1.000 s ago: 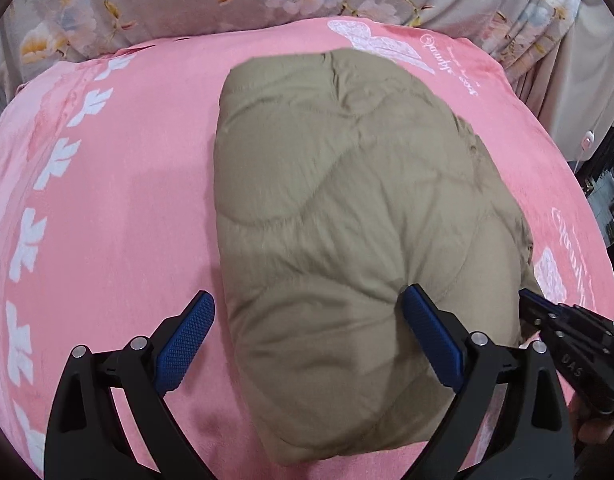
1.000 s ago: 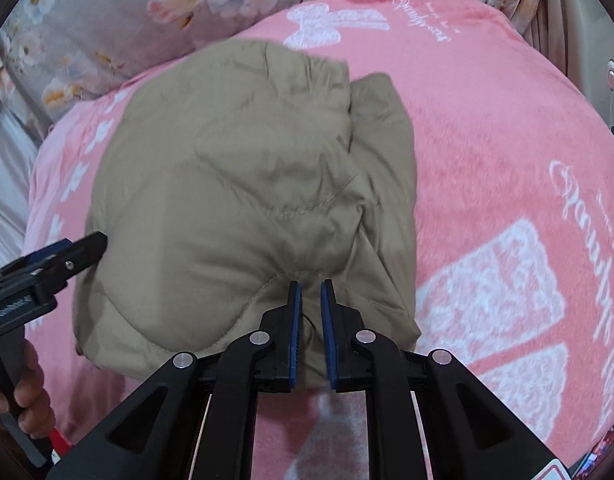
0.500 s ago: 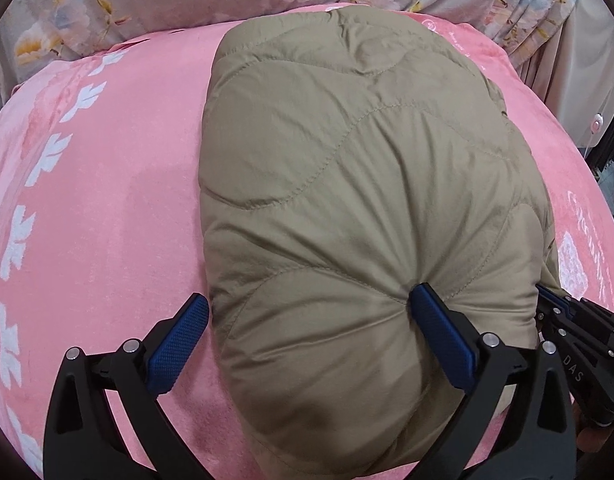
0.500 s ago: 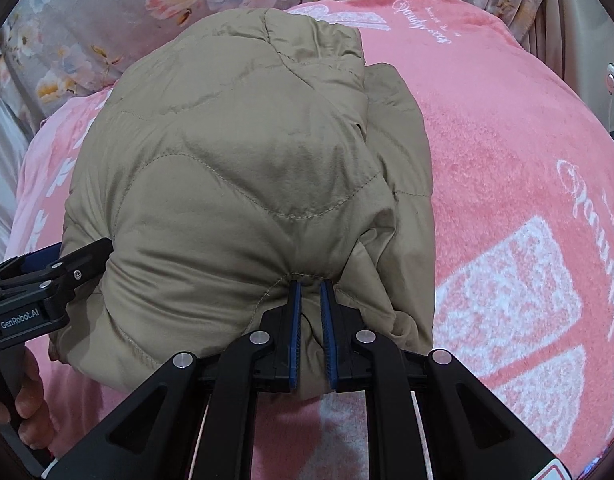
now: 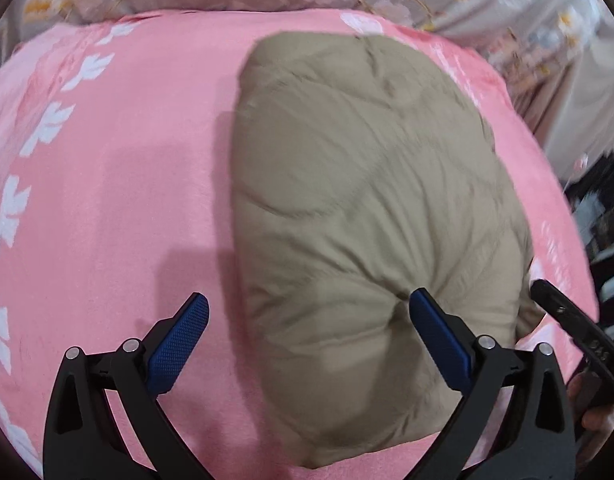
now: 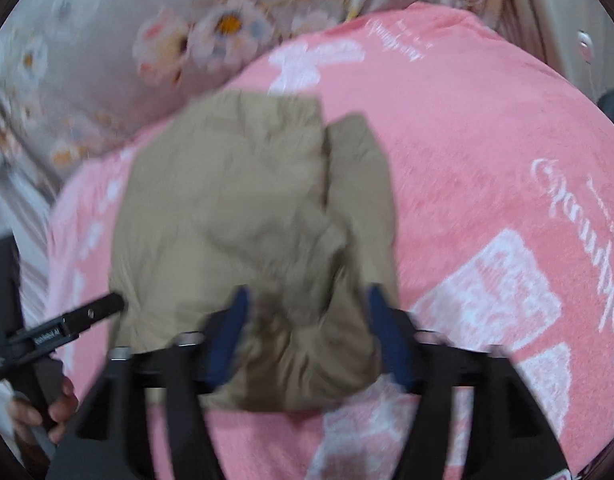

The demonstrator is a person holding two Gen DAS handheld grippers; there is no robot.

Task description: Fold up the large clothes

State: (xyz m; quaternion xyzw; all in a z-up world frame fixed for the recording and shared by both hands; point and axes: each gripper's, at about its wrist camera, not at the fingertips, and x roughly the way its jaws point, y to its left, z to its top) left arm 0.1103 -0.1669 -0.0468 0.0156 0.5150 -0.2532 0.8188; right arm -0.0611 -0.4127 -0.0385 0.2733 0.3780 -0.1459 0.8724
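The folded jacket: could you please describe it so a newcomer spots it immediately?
A pink blanket with white leaf prints covers the bed. On it lies the folded jacket, a puffy bundle. It alone is plain khaki, with curved quilting.

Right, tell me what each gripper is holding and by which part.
Nothing is gripped. The right gripper has just been opening; its jaws straddle the near edge of the folded khaki quilted jacket without pinching it. The left gripper is open across the jacket's near-left corner.
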